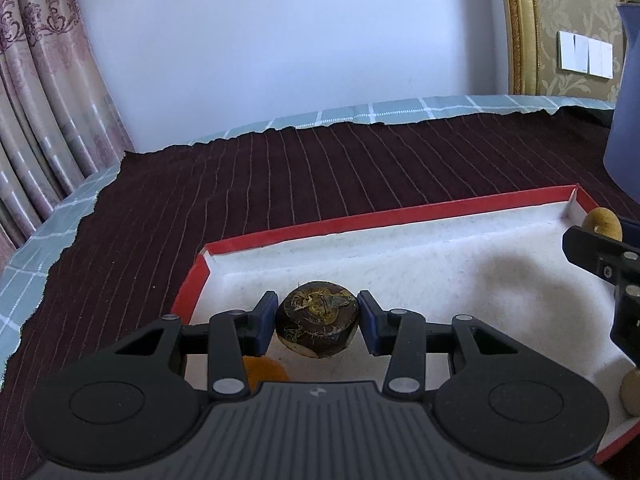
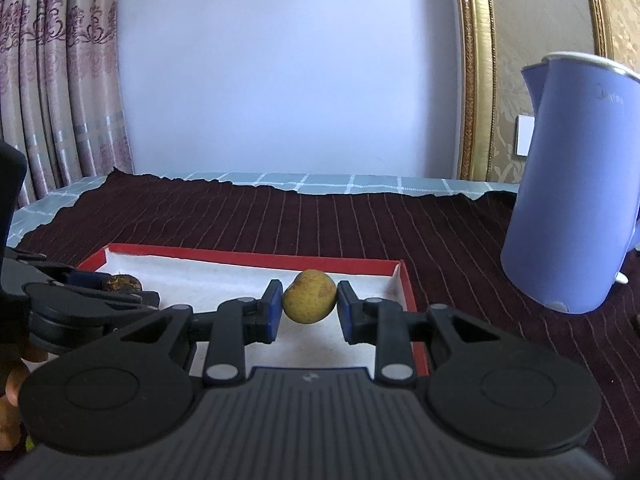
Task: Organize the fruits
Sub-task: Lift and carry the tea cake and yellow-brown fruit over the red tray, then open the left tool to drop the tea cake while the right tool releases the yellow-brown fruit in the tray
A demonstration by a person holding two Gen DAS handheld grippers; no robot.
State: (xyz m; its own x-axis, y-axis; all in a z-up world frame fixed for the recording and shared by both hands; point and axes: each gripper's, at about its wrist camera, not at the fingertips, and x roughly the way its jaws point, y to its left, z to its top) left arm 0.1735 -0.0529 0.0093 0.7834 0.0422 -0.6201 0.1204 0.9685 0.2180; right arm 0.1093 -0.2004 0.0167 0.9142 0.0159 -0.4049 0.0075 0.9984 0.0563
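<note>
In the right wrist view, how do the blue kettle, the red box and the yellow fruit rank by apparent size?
1. red box, widest, partly hidden
2. blue kettle, close to it in area, so the top two are unsure
3. yellow fruit, held in the right gripper, clearly smallest

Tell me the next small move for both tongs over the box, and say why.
Probably lower both and let go. The left tongs grip a dark round fruit, the right tongs a yellow fruit, and both hang above the white lining of the red-rimmed box.
</note>
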